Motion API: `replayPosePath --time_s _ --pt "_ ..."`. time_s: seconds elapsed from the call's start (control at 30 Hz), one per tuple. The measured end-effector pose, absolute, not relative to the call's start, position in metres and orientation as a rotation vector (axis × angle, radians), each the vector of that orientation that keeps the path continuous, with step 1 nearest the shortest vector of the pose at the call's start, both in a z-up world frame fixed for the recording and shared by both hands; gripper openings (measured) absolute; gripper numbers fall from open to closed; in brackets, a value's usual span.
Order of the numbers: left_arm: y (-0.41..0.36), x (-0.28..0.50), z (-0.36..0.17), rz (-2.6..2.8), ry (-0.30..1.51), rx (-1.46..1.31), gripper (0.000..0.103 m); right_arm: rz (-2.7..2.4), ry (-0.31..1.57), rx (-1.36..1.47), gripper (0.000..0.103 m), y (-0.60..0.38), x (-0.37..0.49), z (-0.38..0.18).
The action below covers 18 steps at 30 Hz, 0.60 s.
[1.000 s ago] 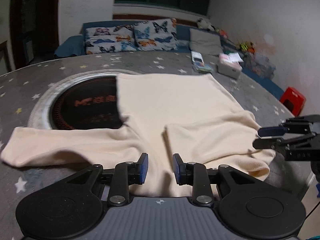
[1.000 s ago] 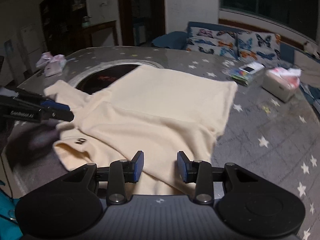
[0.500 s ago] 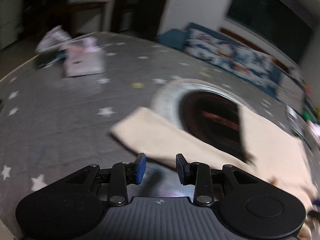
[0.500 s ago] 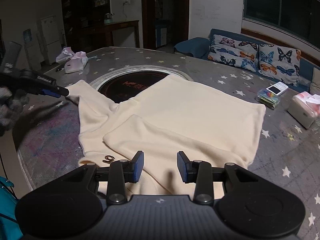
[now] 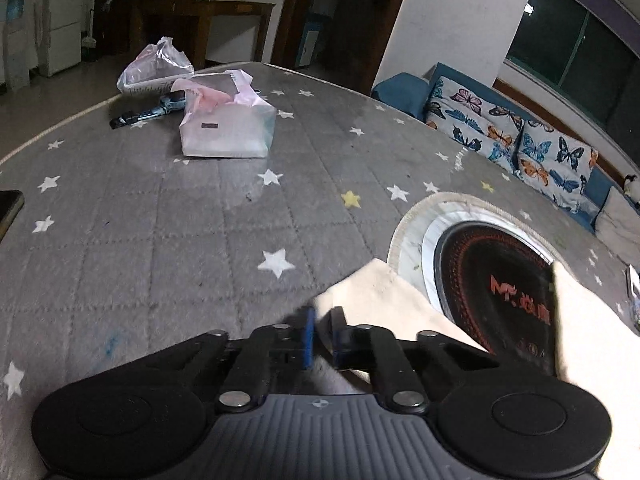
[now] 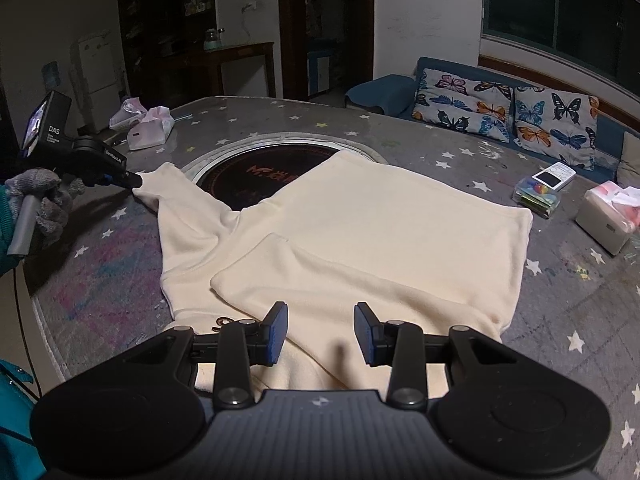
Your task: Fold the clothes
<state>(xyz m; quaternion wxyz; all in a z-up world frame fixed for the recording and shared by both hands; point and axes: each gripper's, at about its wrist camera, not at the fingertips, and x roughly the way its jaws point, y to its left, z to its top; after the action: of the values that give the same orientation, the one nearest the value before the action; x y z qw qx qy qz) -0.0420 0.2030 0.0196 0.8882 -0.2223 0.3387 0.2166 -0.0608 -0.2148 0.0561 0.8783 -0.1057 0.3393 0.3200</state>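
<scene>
Our left claw point(image 5: 320, 330) is clamped on the sleeve point(image 5: 372, 300) cuff: pads nearly together, a thin layer of cream fabric pinched between them, visible in the left wrist view and confirmed from the right wrist view, where the claw tip point(image 6: 134, 180) meets the sleeve end point(image 6: 168, 184). A gloved hand point(image 6: 38, 196) grips that claw's handle. Our right claw point(image 6: 320, 332) sits with pads apart, holding nothing, hovering just over the near edge of the sweater point(image 6: 380, 232); we can't tell if it touches the cloth. The sweater lies flat on the grey star-print table cover point(image 6: 560, 300), directly ahead of the right claw and spreading away from it. One sleeve is folded across the body just ahead of the right claw. The other sleeve runs out to the left claw, stretched fairly straight. Beyond the left claw's pads, slightly right, the sweater partly covers the round black hotplate point(image 5: 500, 280). A tissue pack point(image 5: 228, 128) sits well ahead of the left claw; another tissue box point(image 6: 608, 216) lies far right of the right claw.
</scene>
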Motion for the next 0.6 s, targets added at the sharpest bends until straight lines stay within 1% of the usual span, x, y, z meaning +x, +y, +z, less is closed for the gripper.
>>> replayPosePath --time_s 0.1,0.2,0.43,0.6 --pt "0.197 -0.037 0.037 0.423 0.647 -0.433 0.005 0.658 0.700 -0.211 0.036 -0.218 -0.062 0.058" --pt "0.176 -0.032 0.067 0.339 0.563 -0.390 0.004 0.646 0.691 -0.196 0.036 -0.223 -0.063 0.060" --pt "0.099 -0.037 0.127 0.033 0.408 -0.305 0.005 0.608 0.670 -0.147 0.036 -0.240 -0.066 0.065" --pt "0.040 -0.049 0.145 -0.201 0.352 -0.223 0.005 0.570 0.659 -0.111 0.036 -0.256 -0.068 0.067"
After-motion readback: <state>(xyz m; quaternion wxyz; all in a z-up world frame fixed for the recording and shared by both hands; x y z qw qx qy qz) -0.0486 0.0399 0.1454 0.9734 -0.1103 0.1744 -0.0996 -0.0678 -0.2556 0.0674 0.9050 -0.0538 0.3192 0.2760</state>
